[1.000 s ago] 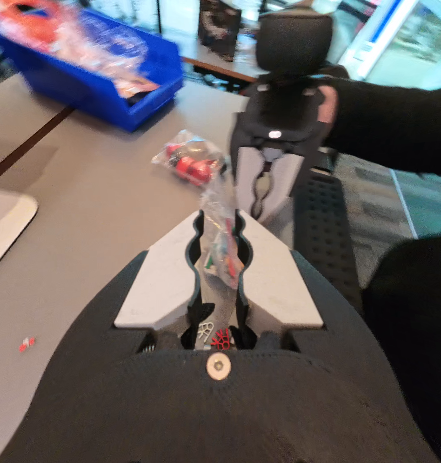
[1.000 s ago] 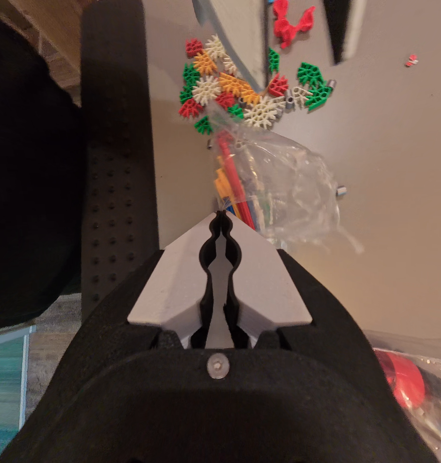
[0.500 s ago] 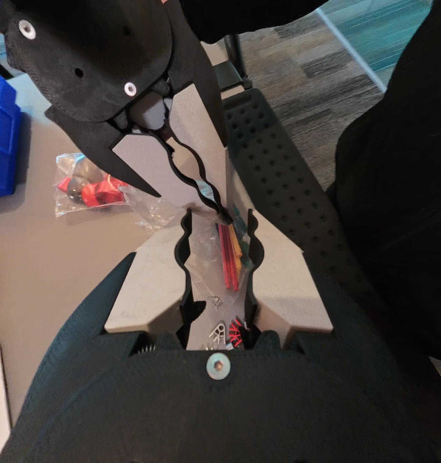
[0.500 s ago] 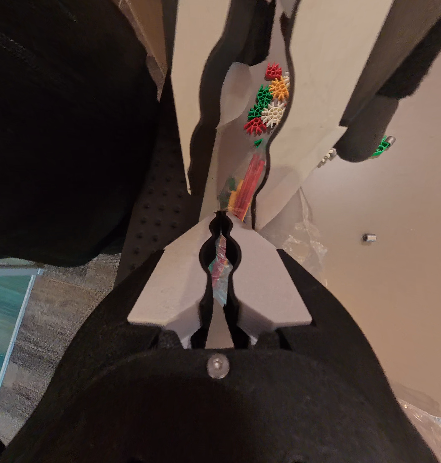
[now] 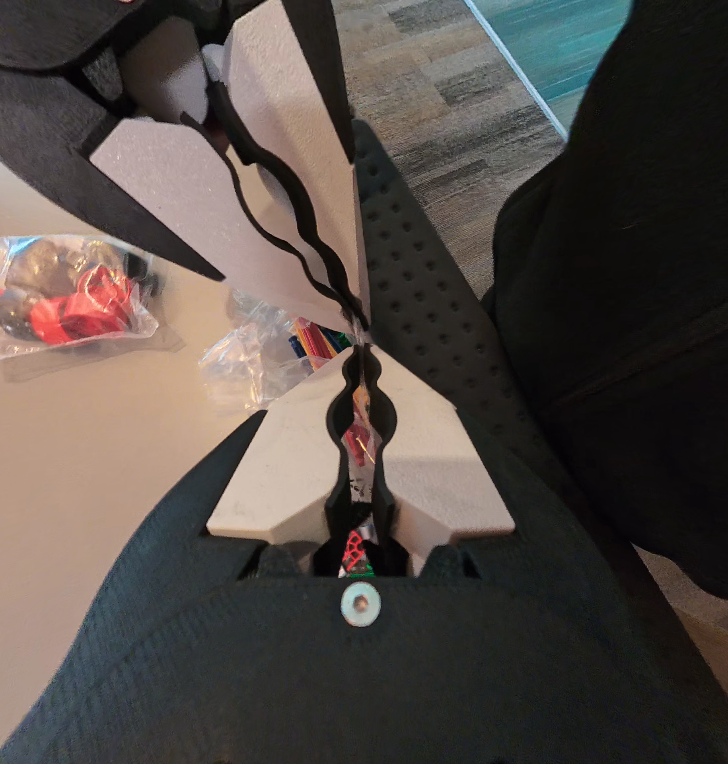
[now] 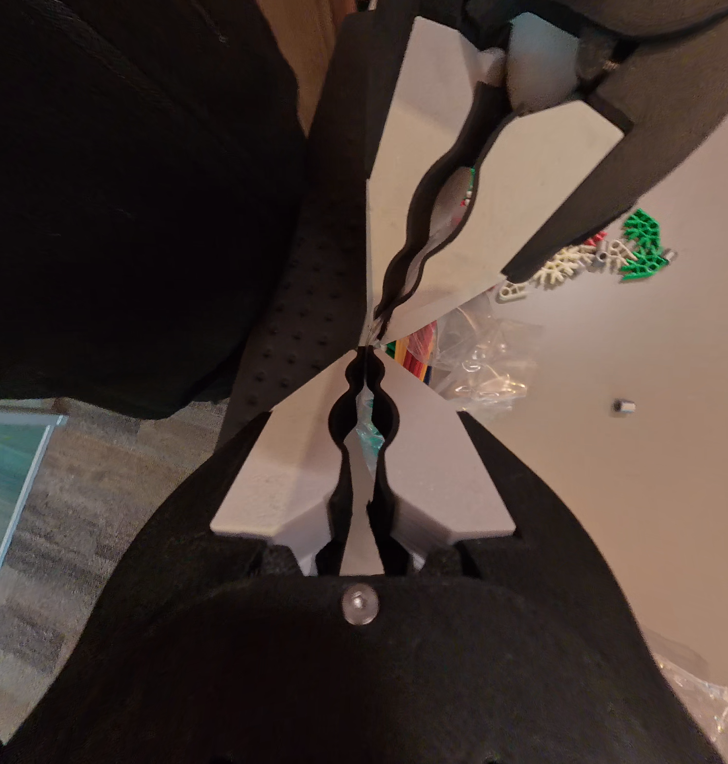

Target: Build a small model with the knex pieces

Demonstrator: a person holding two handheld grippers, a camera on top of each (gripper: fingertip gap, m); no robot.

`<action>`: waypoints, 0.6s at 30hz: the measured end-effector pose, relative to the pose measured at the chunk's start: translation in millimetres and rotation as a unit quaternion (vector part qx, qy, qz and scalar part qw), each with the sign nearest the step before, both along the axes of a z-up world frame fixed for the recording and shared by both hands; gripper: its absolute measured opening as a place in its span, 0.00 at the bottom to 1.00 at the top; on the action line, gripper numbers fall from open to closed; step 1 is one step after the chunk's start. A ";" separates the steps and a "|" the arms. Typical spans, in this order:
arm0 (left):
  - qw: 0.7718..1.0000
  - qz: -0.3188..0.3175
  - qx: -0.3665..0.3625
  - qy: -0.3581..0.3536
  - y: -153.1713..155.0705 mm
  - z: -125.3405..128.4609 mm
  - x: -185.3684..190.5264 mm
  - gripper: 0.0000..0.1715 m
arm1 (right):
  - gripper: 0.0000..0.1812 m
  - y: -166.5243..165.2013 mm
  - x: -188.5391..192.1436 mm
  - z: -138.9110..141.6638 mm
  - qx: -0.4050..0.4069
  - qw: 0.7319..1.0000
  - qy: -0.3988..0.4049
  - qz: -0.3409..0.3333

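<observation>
Fingers of my left gripper [image 5: 360,351] sit in the lower centre of the left wrist view, pinched almost shut on the clear plastic bag of coloured rods [image 5: 267,364]; film and red pieces show in the narrow gap between the pads. My right gripper [image 6: 364,351] does the same in its own view, closed to a slit on a fold of that bag [image 6: 478,364], with crinkled film visible between its fingers.

Tip to tip is how the two meet: in the left wrist view the right gripper [image 5: 356,316] comes down from the upper left and nips the film just above my own tips. I judge both hold the same edge at neighbouring spots so the plastic is stretched between them, since the bag's body hangs loose beside the tips over the beige table [image 5: 85,454].

Farther off, at the left edge, a second clear bag with red and black parts [image 5: 64,306] lies on the table. In the right wrist view, loose green, white and red snowflake connectors [image 6: 618,256] lie at the upper right, and a small grey cylinder [image 6: 624,406] sits alone. A black perforated chair arm [image 5: 428,297] runs behind the tips.
</observation>
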State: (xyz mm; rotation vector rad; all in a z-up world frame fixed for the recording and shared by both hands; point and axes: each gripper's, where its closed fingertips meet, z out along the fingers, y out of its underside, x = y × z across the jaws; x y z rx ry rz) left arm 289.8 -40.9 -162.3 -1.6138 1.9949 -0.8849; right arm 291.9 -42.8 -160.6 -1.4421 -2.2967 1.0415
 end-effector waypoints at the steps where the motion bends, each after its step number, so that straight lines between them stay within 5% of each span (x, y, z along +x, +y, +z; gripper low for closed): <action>1: 1.000 -0.010 0.000 -0.003 -5.5 3.7 -0.1 0.00 | 0.00 -6.2 0.8 3.3 0.003 1.000 0.000 0.013; 5: 0.999 -0.046 0.010 -0.026 -25.3 26.3 -1.8 0.00 | 0.00 -30.5 2.6 25.2 -0.006 0.998 0.024 0.055; 10: 0.996 -0.006 -0.019 -0.090 -25.1 72.5 -10.6 0.00 | 0.00 -34.1 10.1 65.7 -0.050 0.992 0.112 0.028; 18: 0.989 0.044 -0.048 -0.132 -28.5 92.6 -21.6 0.00 | 0.00 -40.7 18.3 78.3 -0.089 0.981 0.172 -0.002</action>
